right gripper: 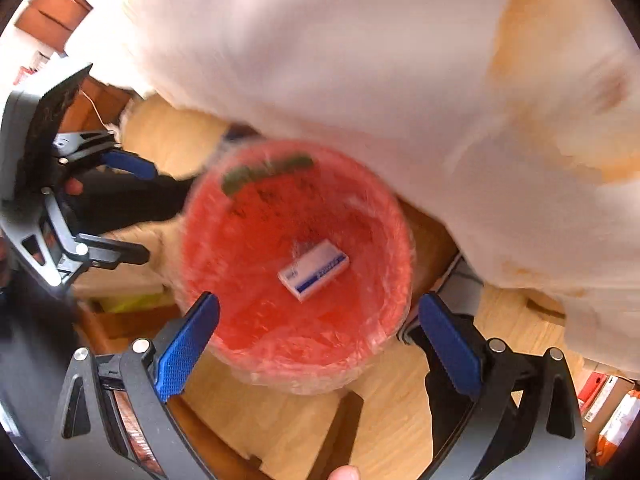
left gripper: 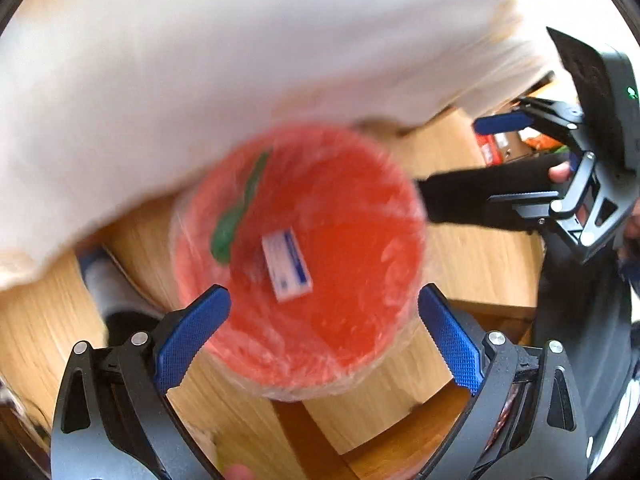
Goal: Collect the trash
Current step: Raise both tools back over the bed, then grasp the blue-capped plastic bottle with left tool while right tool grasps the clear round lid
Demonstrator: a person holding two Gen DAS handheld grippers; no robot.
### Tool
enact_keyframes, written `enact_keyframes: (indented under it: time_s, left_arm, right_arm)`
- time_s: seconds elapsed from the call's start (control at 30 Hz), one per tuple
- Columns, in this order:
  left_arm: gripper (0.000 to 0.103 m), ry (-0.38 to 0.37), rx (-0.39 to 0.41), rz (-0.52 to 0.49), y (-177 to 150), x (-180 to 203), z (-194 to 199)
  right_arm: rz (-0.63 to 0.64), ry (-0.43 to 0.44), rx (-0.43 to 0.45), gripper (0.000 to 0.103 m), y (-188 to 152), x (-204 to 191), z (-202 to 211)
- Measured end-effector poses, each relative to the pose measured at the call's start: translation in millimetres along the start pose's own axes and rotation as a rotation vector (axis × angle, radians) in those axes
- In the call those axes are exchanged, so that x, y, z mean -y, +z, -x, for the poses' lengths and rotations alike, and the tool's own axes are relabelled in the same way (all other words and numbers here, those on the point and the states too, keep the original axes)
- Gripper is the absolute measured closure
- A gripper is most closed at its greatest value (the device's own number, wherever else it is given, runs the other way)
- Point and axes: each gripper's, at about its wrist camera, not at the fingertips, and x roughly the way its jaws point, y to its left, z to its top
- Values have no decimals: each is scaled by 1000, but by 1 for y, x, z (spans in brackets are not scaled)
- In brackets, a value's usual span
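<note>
While both tools stand spread (gripping nothing), the small white-and-blue box lies below in the red bucket.

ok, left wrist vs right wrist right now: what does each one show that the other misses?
Left wrist only: the right gripper at the right edge, jaws open, and a grey sock on the floor left of the bin.

Right wrist only: the left gripper at the left edge, jaws open, red brick at top left, and orange cartons at bottom right.

Both: the red bin with a clear liner, holding a small white and blue box and a green item; white cloth above; wooden floor.
</note>
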Motion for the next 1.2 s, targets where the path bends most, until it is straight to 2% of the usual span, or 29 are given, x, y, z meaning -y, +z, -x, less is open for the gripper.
enact_keyframes:
  time_s: [0.23, 0.3, 0.4, 0.53, 0.67, 0.8, 0.93, 1.2]
  left_arm:
    - [6, 24, 219, -147, 31, 29, 96]
    - [6, 39, 259, -204, 42, 36, 114]
    - [6, 98, 293, -297, 57, 43, 135]
    - [6, 155, 341, -369, 84, 47, 158]
    - [6, 194, 360, -414, 116, 44, 173]
    - [6, 212, 354, -475, 143, 37, 169]
    - [6, 193, 341, -532, 158, 24, 169]
    - [6, 160, 286, -614, 186, 13, 142]
  right_arm:
    - [-8, -7, 175, 5, 15, -8, 87]
    - [-6, -23, 222, 5, 22, -6, 111]
    - [-21, -51, 287, 5, 34, 3, 142]
    - [-46, -90, 367, 5, 47, 17, 179]
    - [-71, -122, 415, 5, 69, 39, 204]
    - [-104, -158, 449, 5, 88, 58, 216]
    - [-134, -175, 467, 5, 104, 82, 219]
    - [-194, -225, 488, 5, 136, 124, 225]
